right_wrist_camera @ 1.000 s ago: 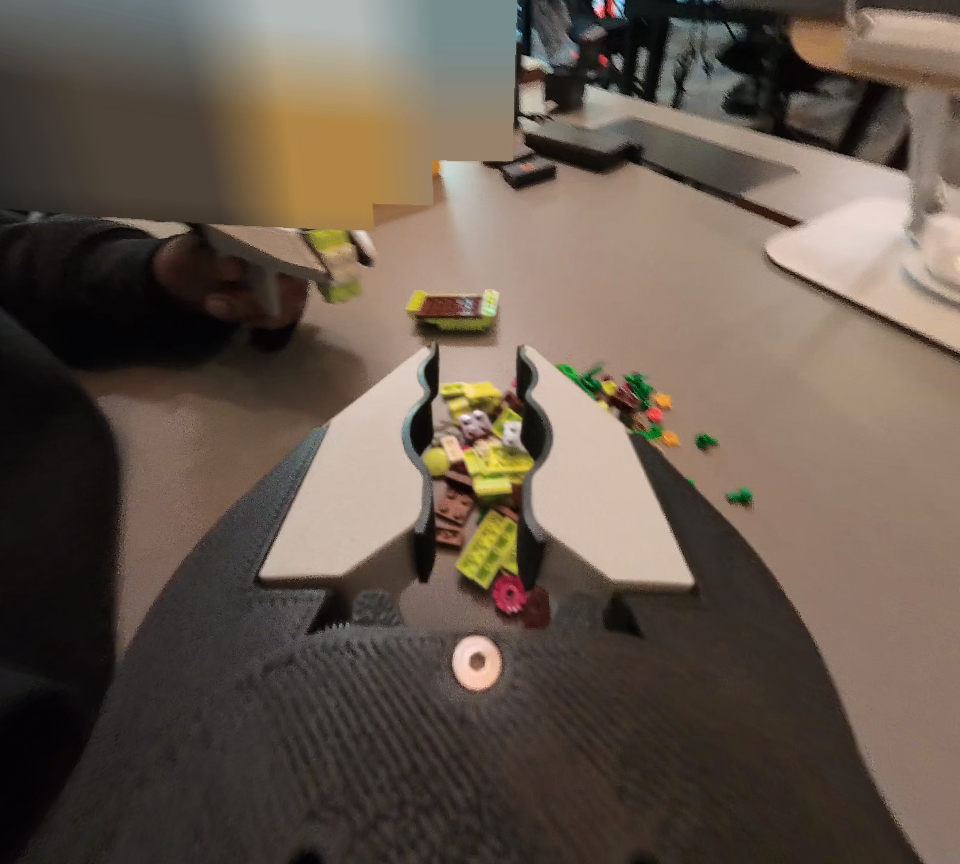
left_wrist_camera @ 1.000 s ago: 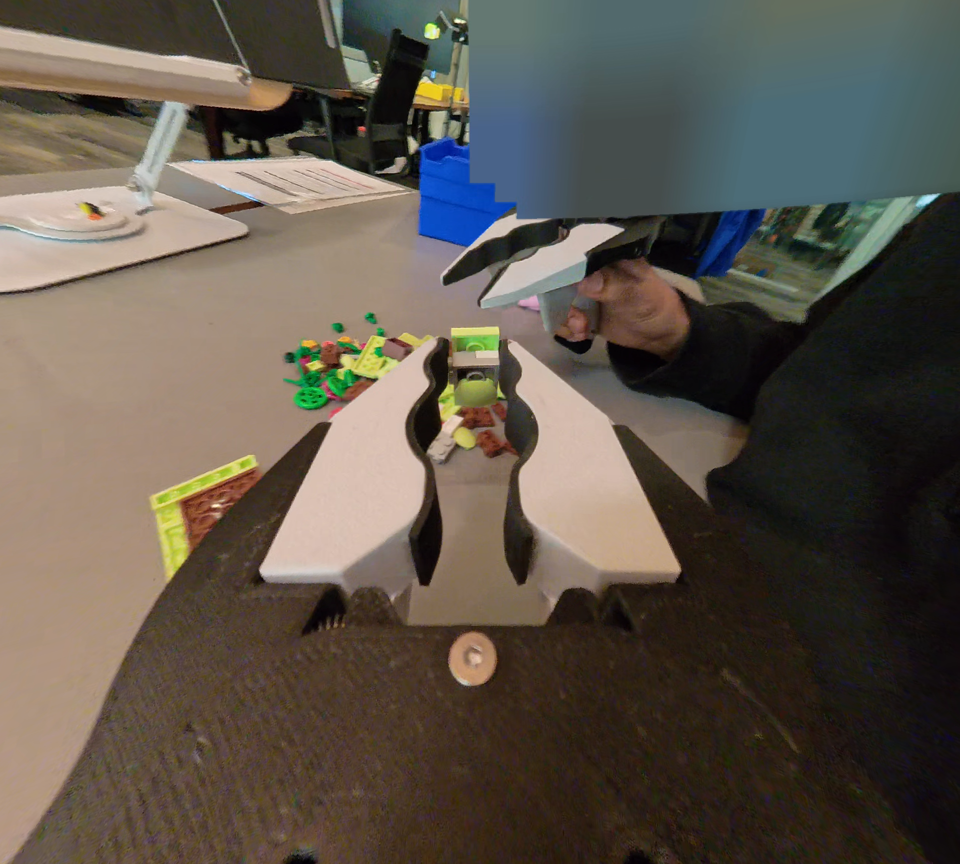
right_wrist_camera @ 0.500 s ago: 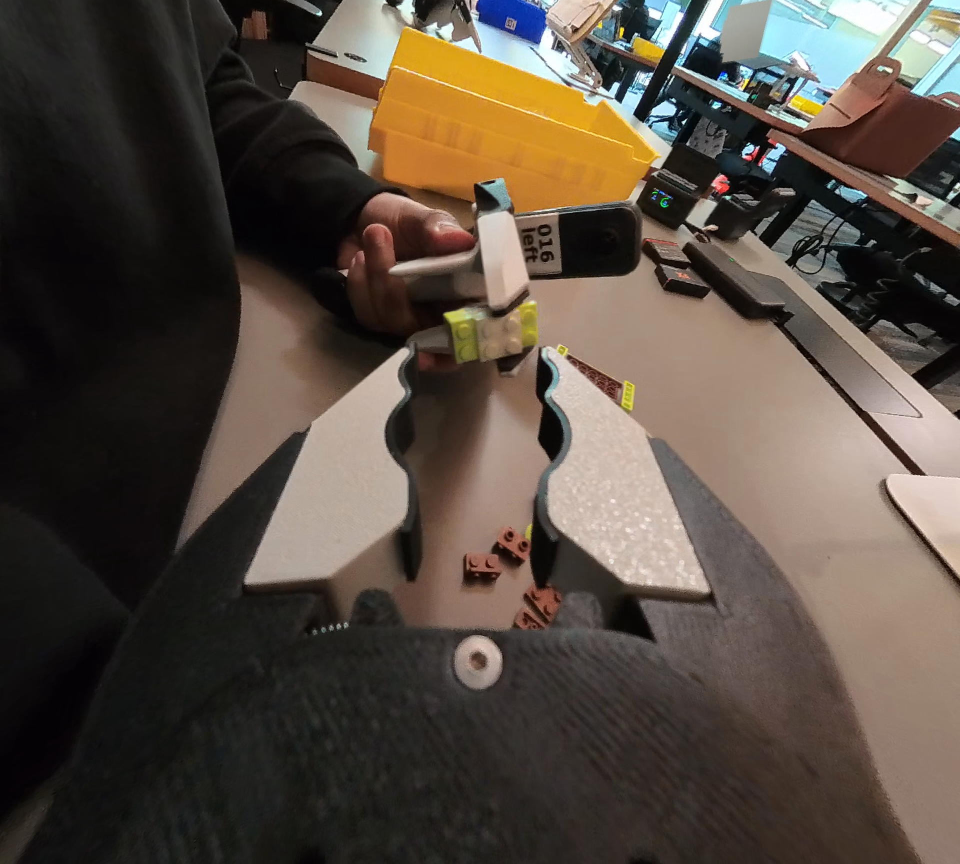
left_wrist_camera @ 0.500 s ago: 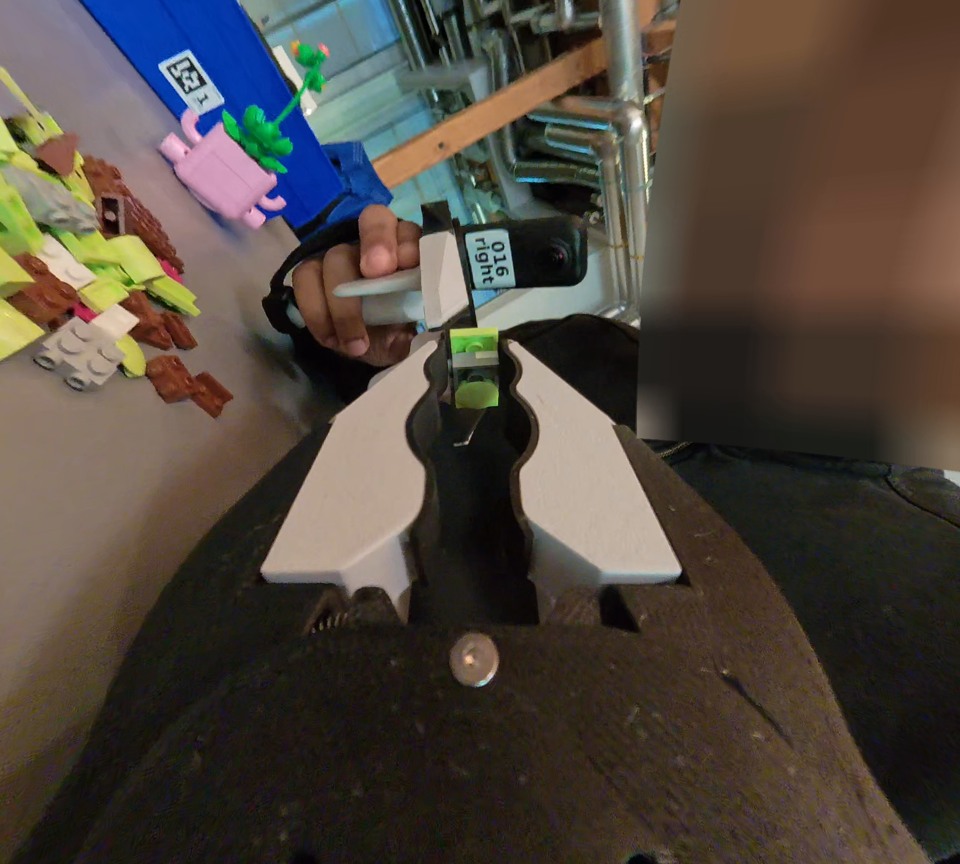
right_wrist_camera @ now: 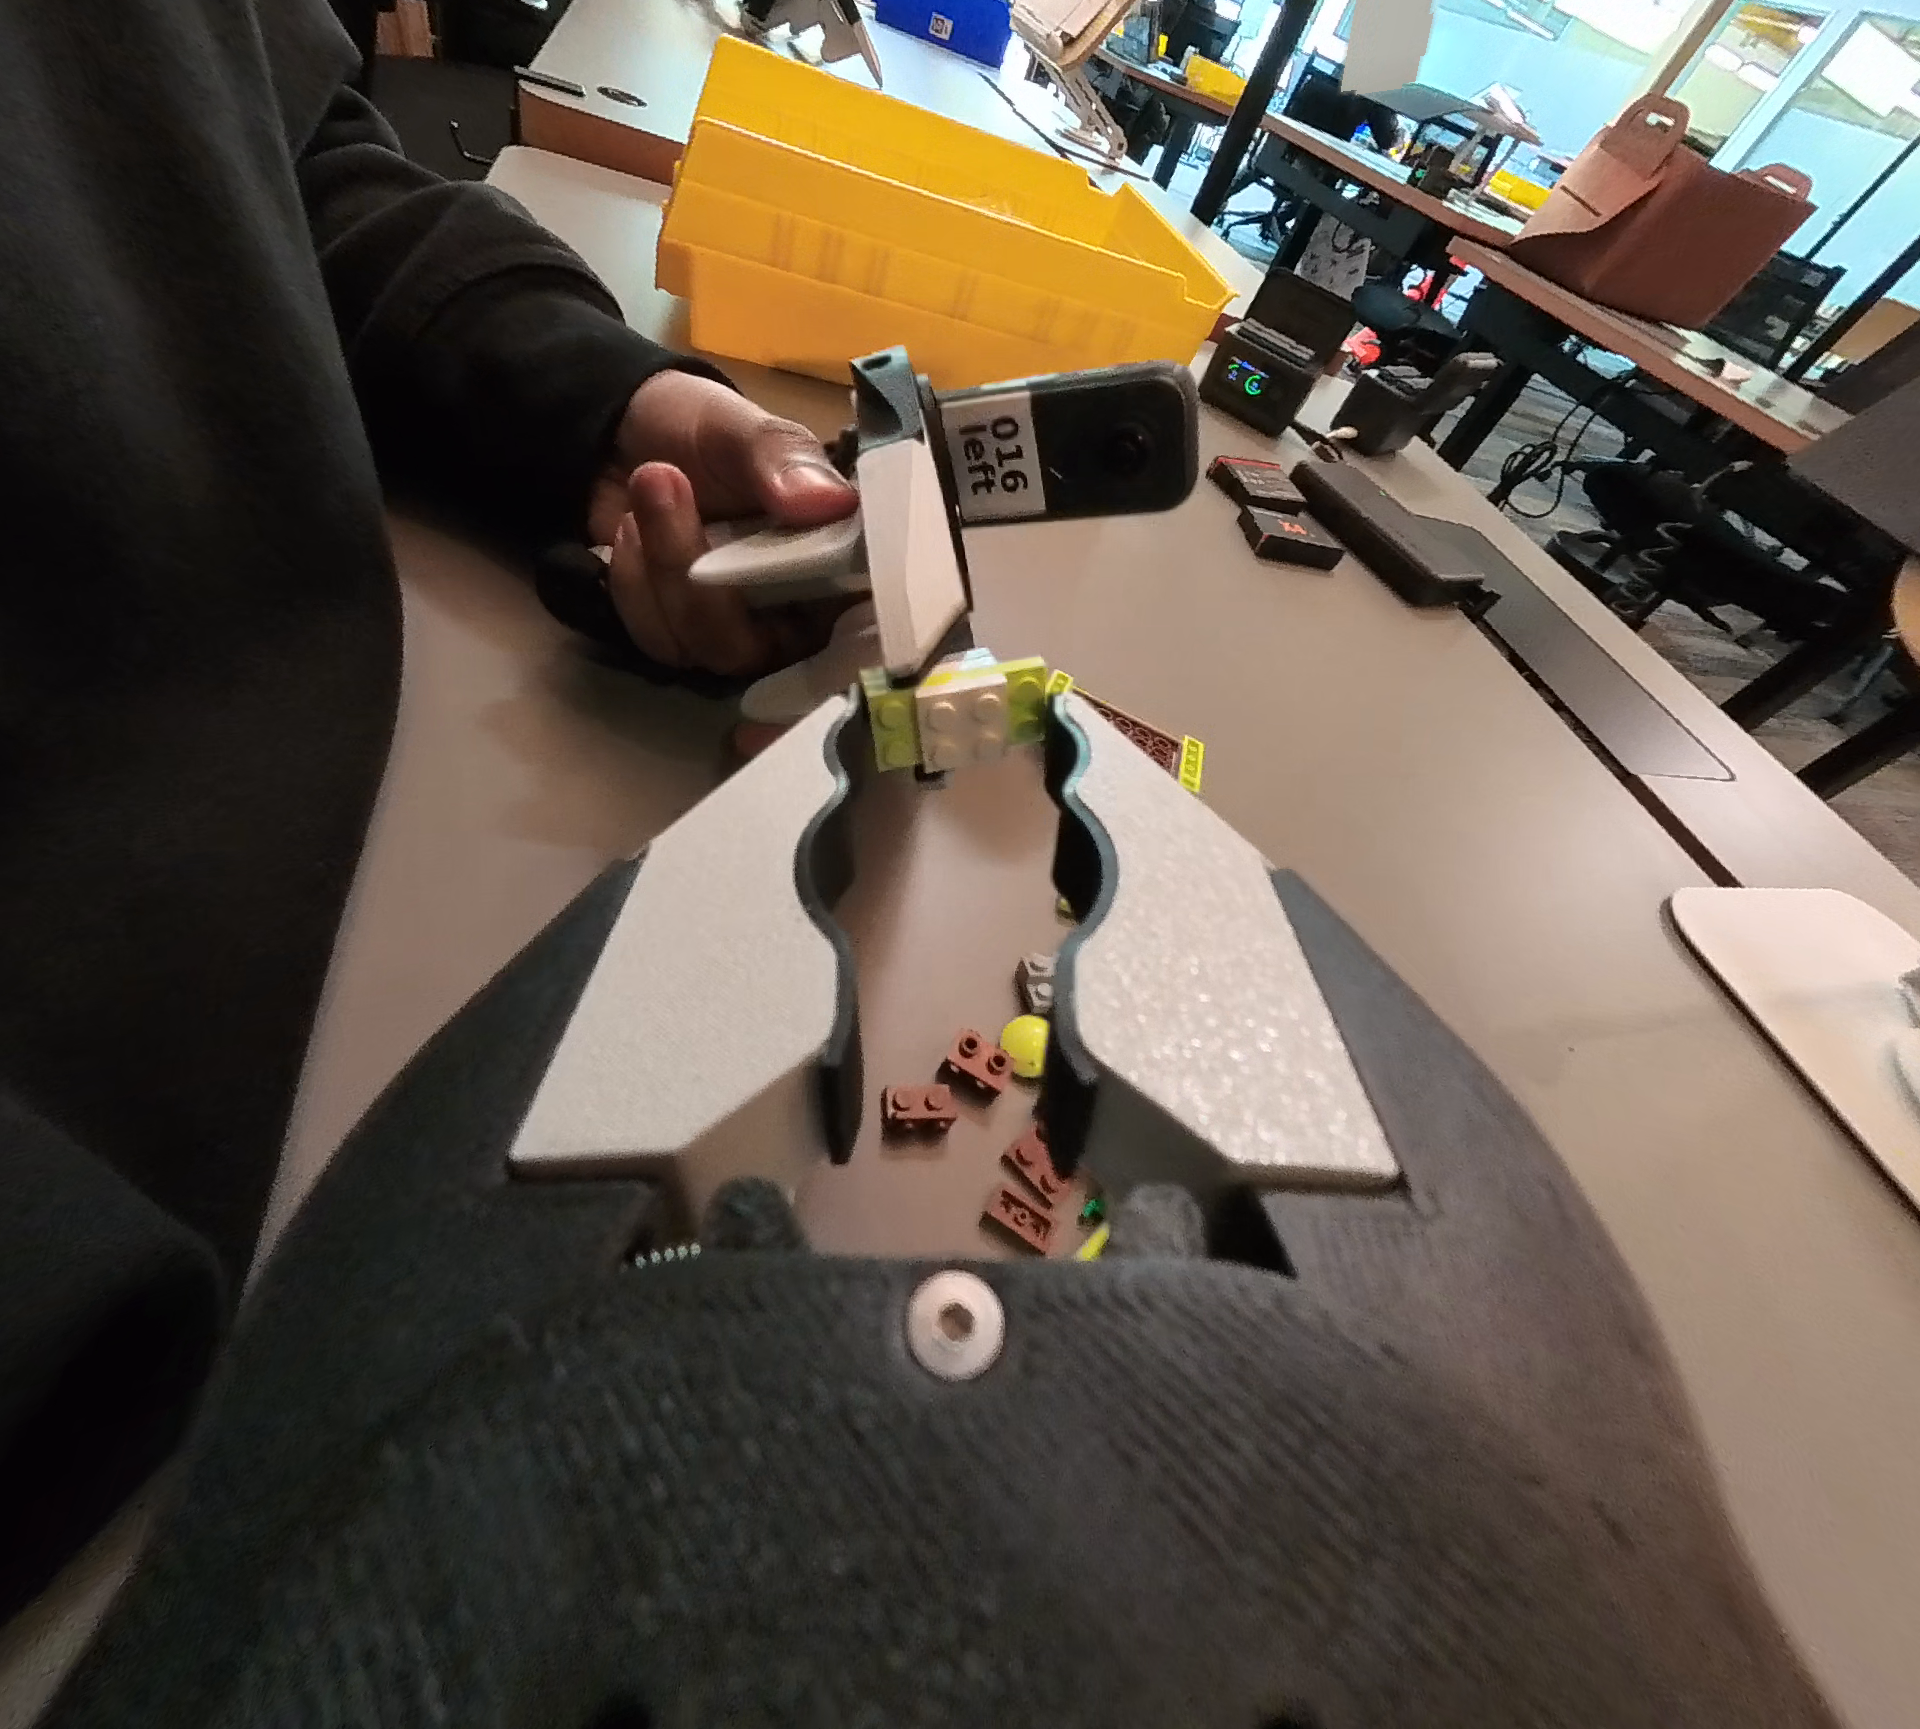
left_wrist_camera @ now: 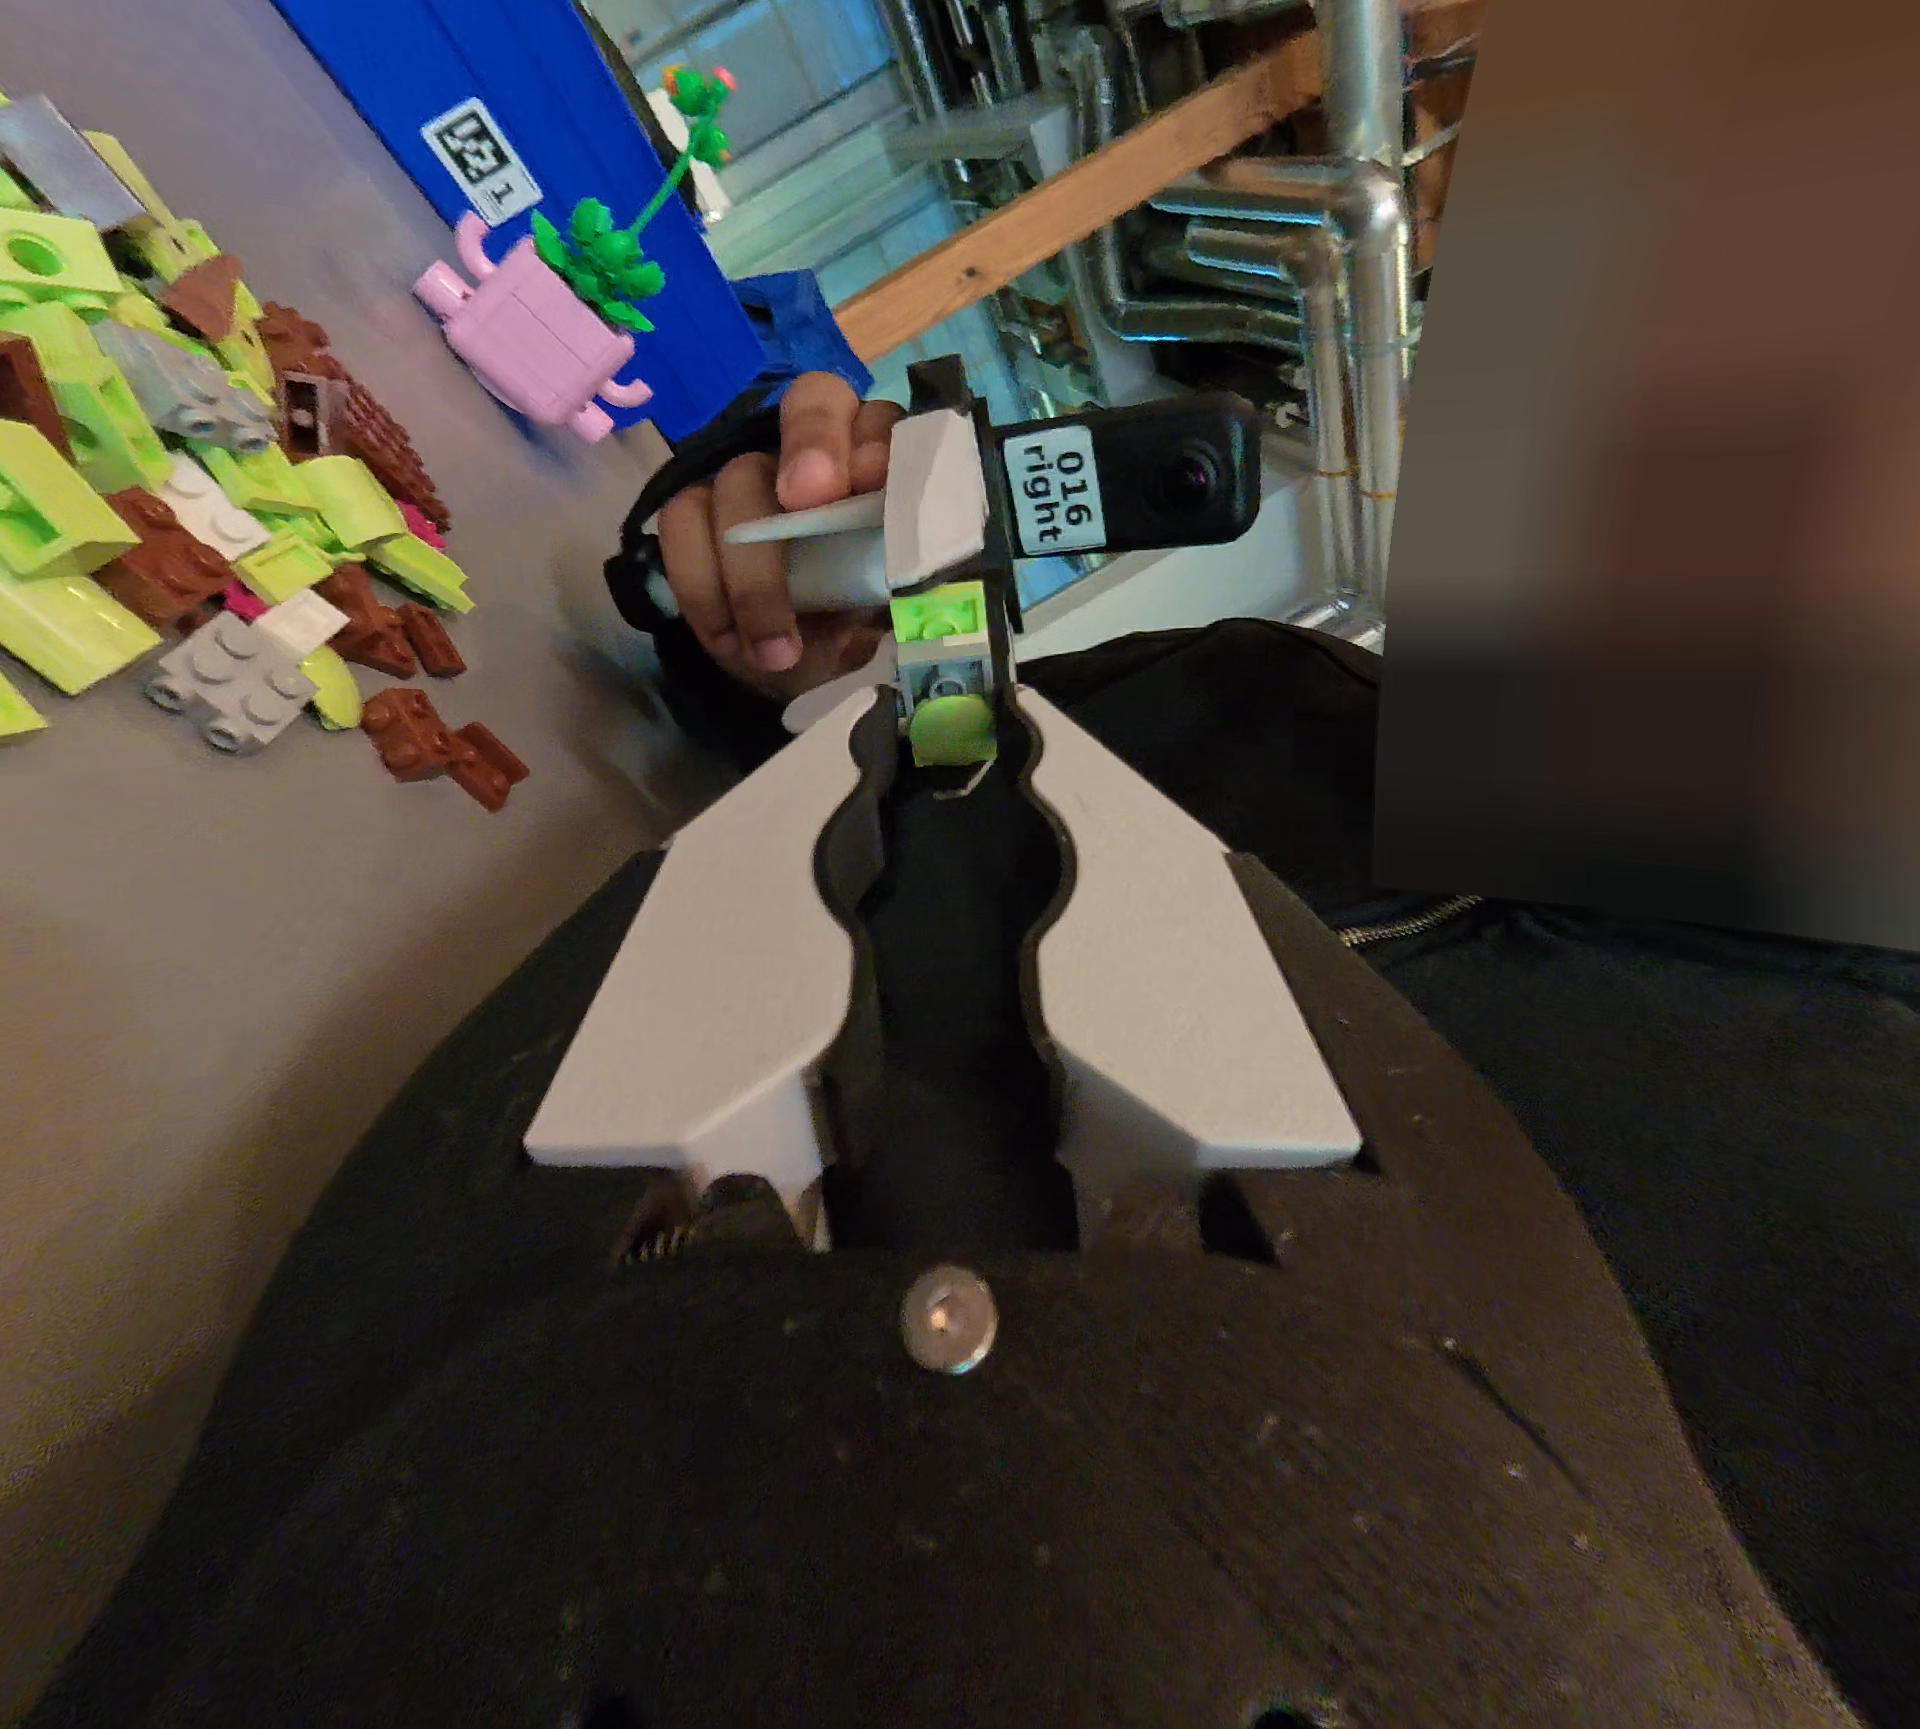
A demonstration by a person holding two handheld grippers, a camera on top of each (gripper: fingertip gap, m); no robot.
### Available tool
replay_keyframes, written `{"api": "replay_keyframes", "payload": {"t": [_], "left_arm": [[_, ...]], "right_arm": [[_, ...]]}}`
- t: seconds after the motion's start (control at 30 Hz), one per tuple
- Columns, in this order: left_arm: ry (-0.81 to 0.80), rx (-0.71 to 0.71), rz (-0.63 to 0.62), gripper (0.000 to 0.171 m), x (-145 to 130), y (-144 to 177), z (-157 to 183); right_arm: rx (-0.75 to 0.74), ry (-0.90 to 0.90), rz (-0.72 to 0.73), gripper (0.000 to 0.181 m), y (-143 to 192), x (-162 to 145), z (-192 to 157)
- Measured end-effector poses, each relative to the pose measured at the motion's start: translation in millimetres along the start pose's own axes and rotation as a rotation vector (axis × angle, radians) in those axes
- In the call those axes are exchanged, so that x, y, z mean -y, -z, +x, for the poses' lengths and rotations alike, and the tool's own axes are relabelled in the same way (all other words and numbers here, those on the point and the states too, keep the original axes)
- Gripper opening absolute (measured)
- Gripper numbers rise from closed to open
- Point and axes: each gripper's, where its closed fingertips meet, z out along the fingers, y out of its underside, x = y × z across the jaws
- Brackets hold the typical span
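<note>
The left gripper has its fingers clamped on a small brick stack of lime green and grey, held in the air above the grey table. The right gripper meets it head-on, its fingers spread either side of the same stack's ends; whether they touch it I cannot tell. To the left on the table lies a pile of loose bricks, with a pink brick pot near a blue bin. Yellow bins stand far off.
</note>
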Motion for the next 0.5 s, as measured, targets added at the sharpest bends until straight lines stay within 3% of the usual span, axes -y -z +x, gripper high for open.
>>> {"api": "replay_keyframes", "payload": {"t": [0.13,0.23,0.33,0.5], "left_arm": [[-0.12,0.101,0.031,0.013,8.6,6.6,-6.6],[-0.257,0.187,0.069,0.013,18.9,13.8,-7.5],[-0.376,0.257,0.077,0.013,23.0,14.7,-6.4],[-0.498,0.337,0.044,0.014,19.2,10.5,-7.2]], "right_arm": [[0.018,-0.163,0.04,0.047,2.1,1.8,8.8],[0.074,-0.474,0.154,0.034,12.8,8.0,26.5],[0.196,-0.769,0.227,0.037,16.8,4.4,33.7],[0.296,-0.878,0.238,0.028,8.6,3.7,22.0]]}}
